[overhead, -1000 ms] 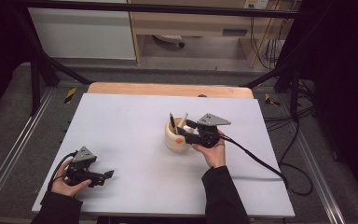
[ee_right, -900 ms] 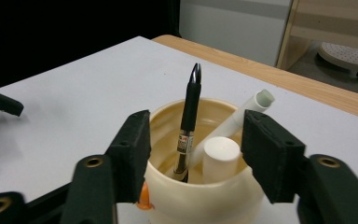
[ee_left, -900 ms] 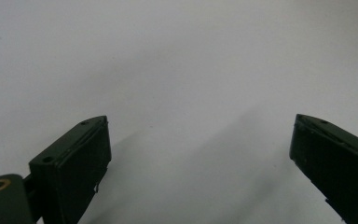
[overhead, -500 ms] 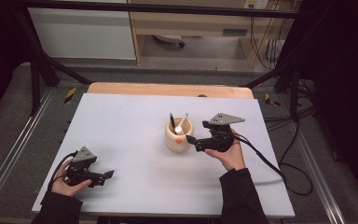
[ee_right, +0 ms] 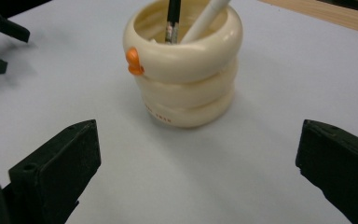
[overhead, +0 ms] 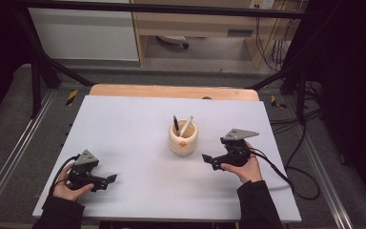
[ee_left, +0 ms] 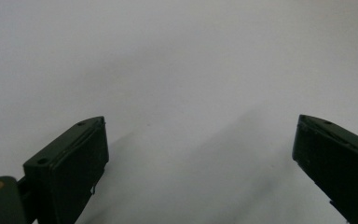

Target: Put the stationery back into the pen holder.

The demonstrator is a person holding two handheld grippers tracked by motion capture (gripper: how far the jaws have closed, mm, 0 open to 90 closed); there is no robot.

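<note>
A cream ribbed cup (overhead: 183, 139) with an orange knob stands upright mid-table, and in the right gripper view the cup (ee_right: 186, 79) is just ahead of the jaws. A black pen (overhead: 176, 124) and a white pen (overhead: 187, 125) lean inside it. My right gripper (overhead: 209, 162) rests to the cup's right, pointing at it, apart from it. Its jaws have just been opening and stand wide with nothing between them (ee_right: 198, 128). My left gripper (overhead: 109, 179) lies at the near left, open over bare table (ee_left: 200, 121).
The white table top (overhead: 124, 124) has a wooden strip (overhead: 171, 90) along its far edge. Cables trail off the right side (overhead: 286, 171). Metal rails and dark frame legs flank the table. The left gripper (ee_right: 0, 42) shows far off beyond the cup.
My right gripper has drawn back from the cup's rim to the right and toward the person, and its jaws have opened wide. The left gripper has stayed put.
</note>
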